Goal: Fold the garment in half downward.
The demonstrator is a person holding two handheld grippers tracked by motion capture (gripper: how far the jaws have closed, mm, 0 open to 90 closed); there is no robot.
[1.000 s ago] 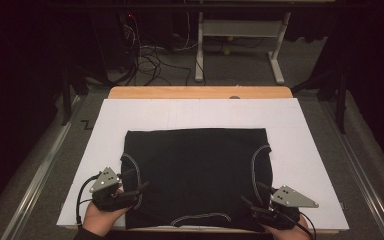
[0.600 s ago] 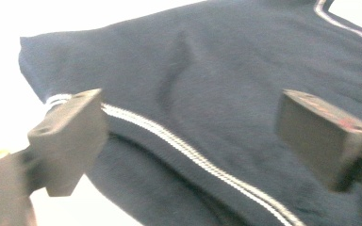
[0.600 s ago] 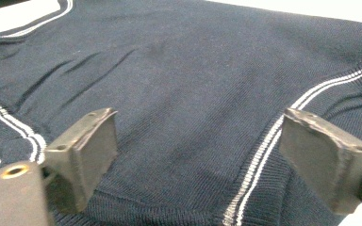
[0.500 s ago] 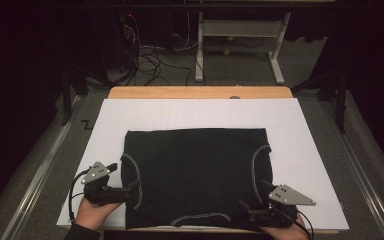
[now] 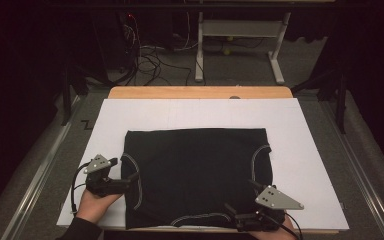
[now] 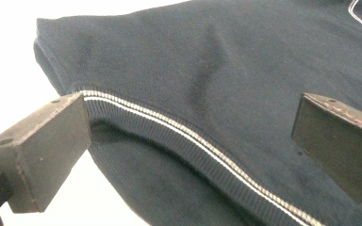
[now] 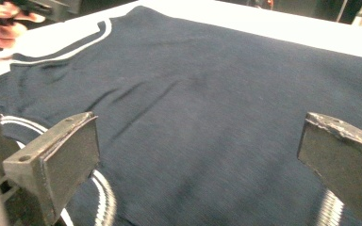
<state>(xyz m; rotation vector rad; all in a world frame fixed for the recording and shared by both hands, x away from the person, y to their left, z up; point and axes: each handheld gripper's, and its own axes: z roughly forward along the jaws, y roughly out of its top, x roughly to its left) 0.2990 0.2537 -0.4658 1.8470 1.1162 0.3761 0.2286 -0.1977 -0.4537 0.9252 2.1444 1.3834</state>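
Note:
A dark navy sleeveless top (image 5: 195, 175) with white-trimmed armholes lies flat on the white sheet (image 5: 200, 115). My left gripper (image 5: 131, 179) sits at the top's left edge. It is open, its jaws just widened, straddling the trimmed armhole seam (image 6: 179, 134) without pressing on it. At the near right, my right gripper (image 5: 234, 215) is also open, its jaws just widened too. It points across the cloth (image 7: 207, 94) near the white neckline trim (image 5: 200, 218), and nothing is pinched between its pads. The other hand (image 7: 2, 28) shows far off in the right gripper view.
The white sheet covers a wooden table whose far edge (image 5: 200, 92) shows bare. Metal rails (image 5: 35, 175) run along both sides. Beyond the table stand a white desk frame (image 5: 240, 30) and loose cables (image 5: 150, 55) on the floor.
Both grippers have opened off the top. My left gripper has drawn back to the left, off the cloth's edge. My right gripper has shifted slightly left along the near edge.

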